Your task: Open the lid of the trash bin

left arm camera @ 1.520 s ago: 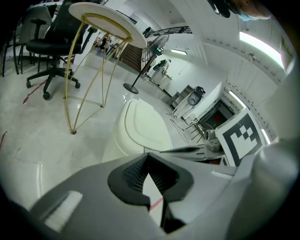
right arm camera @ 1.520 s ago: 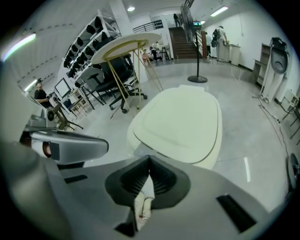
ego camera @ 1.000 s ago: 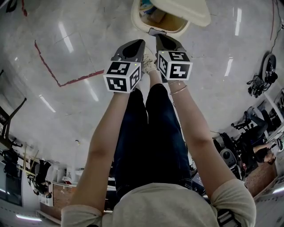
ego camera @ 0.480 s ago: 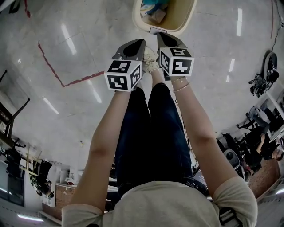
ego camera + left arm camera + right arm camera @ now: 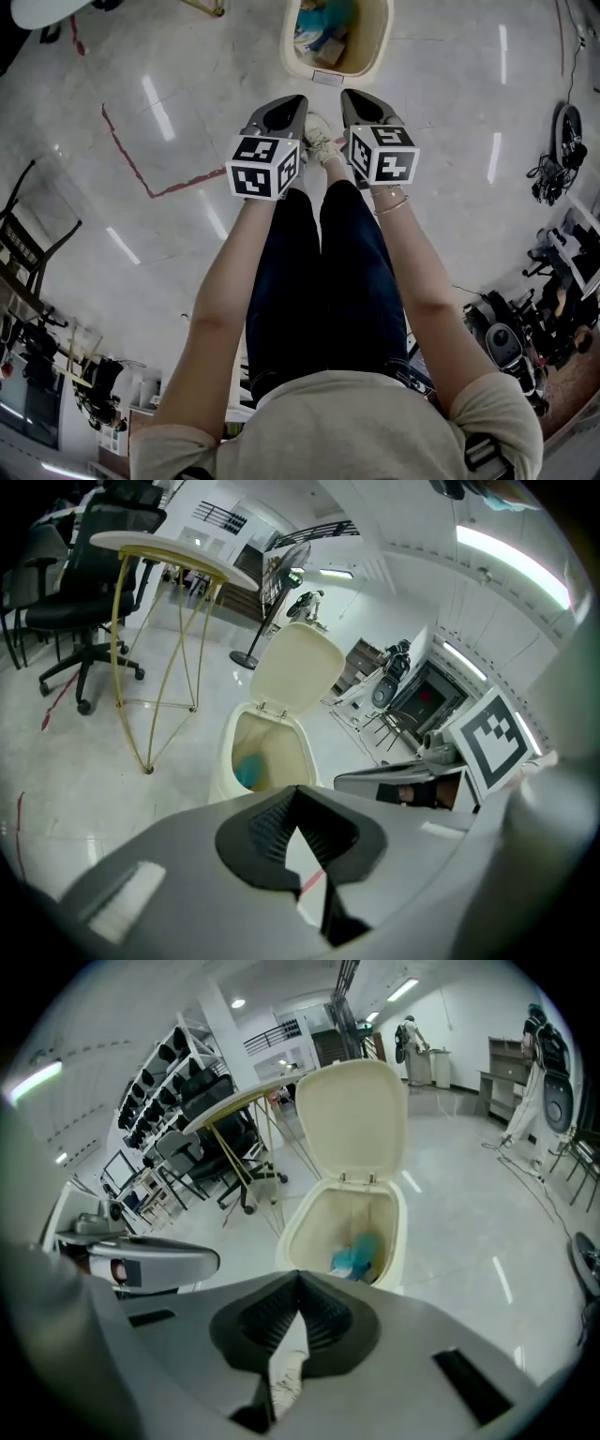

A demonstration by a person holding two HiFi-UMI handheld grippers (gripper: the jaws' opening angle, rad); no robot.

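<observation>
A cream trash bin (image 5: 375, 42) stands on the floor ahead of me with its lid (image 5: 354, 1115) tipped up and back. Teal rubbish (image 5: 356, 1252) lies inside. In the left gripper view the bin (image 5: 223, 761) and raised lid (image 5: 298, 667) show just beyond the jaws. My left gripper (image 5: 298, 98) and right gripper (image 5: 349, 94) hover side by side short of the bin, both shut and holding nothing, touching neither bin nor lid. A shoe (image 5: 319, 141) shows between them, near the bin's pedal (image 5: 328, 77).
A gold-legged table (image 5: 169, 555) and a black office chair (image 5: 75, 602) stand left of the bin. Red tape (image 5: 141, 164) marks the glossy floor at left. Cables and equipment (image 5: 562, 141) sit at the right. More chairs (image 5: 206, 1138) line the far side.
One second ago the lid still overhung the bin's mouth at the top of the head view; now the mouth is uncovered. Both grippers sit slightly lower in view, still shut.
</observation>
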